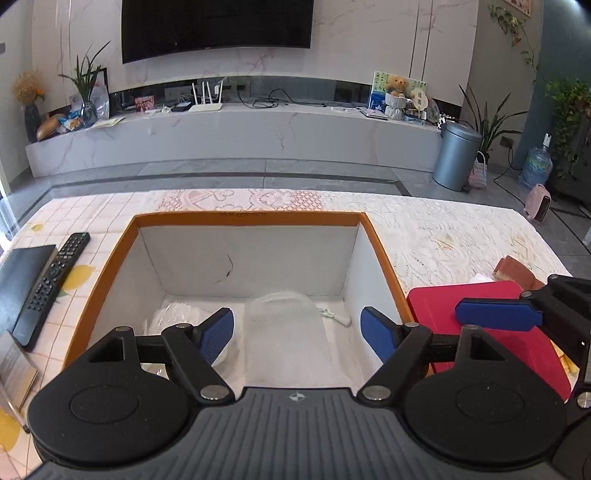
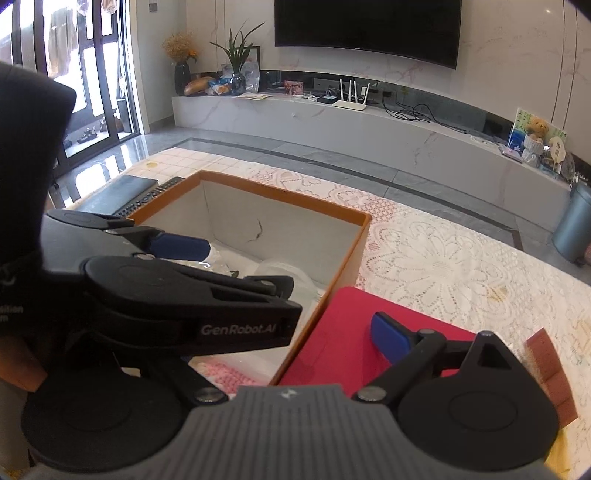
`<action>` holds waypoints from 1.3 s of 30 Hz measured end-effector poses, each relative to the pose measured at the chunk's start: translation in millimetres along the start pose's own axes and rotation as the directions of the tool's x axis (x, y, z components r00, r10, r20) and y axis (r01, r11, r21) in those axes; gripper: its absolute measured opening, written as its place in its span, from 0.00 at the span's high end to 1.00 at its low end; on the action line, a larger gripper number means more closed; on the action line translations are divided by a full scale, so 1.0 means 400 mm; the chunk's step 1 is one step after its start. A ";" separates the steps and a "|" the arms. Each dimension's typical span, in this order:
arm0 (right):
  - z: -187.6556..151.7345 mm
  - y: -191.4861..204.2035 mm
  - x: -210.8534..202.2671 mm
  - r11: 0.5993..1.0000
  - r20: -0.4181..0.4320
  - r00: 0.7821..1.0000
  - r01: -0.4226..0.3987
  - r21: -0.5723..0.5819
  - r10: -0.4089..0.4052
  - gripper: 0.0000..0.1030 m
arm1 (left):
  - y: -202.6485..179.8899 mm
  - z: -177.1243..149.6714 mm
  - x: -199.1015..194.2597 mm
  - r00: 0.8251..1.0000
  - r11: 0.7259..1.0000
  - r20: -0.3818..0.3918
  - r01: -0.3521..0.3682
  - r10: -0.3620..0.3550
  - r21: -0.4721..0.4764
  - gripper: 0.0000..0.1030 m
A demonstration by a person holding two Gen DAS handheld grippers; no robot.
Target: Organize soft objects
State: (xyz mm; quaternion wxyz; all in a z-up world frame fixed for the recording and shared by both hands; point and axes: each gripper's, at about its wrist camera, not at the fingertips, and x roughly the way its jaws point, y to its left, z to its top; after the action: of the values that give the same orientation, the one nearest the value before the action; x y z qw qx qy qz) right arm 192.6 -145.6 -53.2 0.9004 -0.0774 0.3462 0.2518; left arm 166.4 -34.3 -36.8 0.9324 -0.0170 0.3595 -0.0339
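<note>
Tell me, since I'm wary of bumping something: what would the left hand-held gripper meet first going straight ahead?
Probably the clear plastic-wrapped bundle lying in the orange-rimmed box, between the open left hand-held gripper fingers; depth is uncertain.

Marble wall (image 1: 369,37), television (image 1: 218,26), grey floor (image 1: 258,173)

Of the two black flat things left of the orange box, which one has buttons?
The remote control, lying nearer the orange box; its face is covered in buttons. The other, the black slab at its far side, is plain and smooth.
</note>
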 end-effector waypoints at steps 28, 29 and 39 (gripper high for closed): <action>0.058 0.056 -0.214 0.995 0.115 0.989 0.095 -0.029 -0.091 0.10 | -0.013 0.045 -0.283 0.982 0.998 0.185 -0.015 0.027 -0.066 0.14; 0.061 0.047 -0.233 0.994 0.123 0.987 0.103 -0.023 -0.099 0.10 | -0.022 0.045 -0.296 0.979 0.998 0.200 -0.018 0.030 -0.066 0.14; 0.003 -0.075 -0.427 0.964 0.176 0.948 0.261 0.050 -0.266 0.07 | -0.136 0.026 -0.380 0.971 0.999 0.237 0.046 -0.041 -0.016 0.14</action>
State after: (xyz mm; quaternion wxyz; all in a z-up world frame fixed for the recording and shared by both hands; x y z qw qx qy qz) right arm 100.2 -239.4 59.7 0.9546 -0.0881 0.2525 0.1310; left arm 58.1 -77.0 75.7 0.9673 -0.0388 0.2459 -0.0480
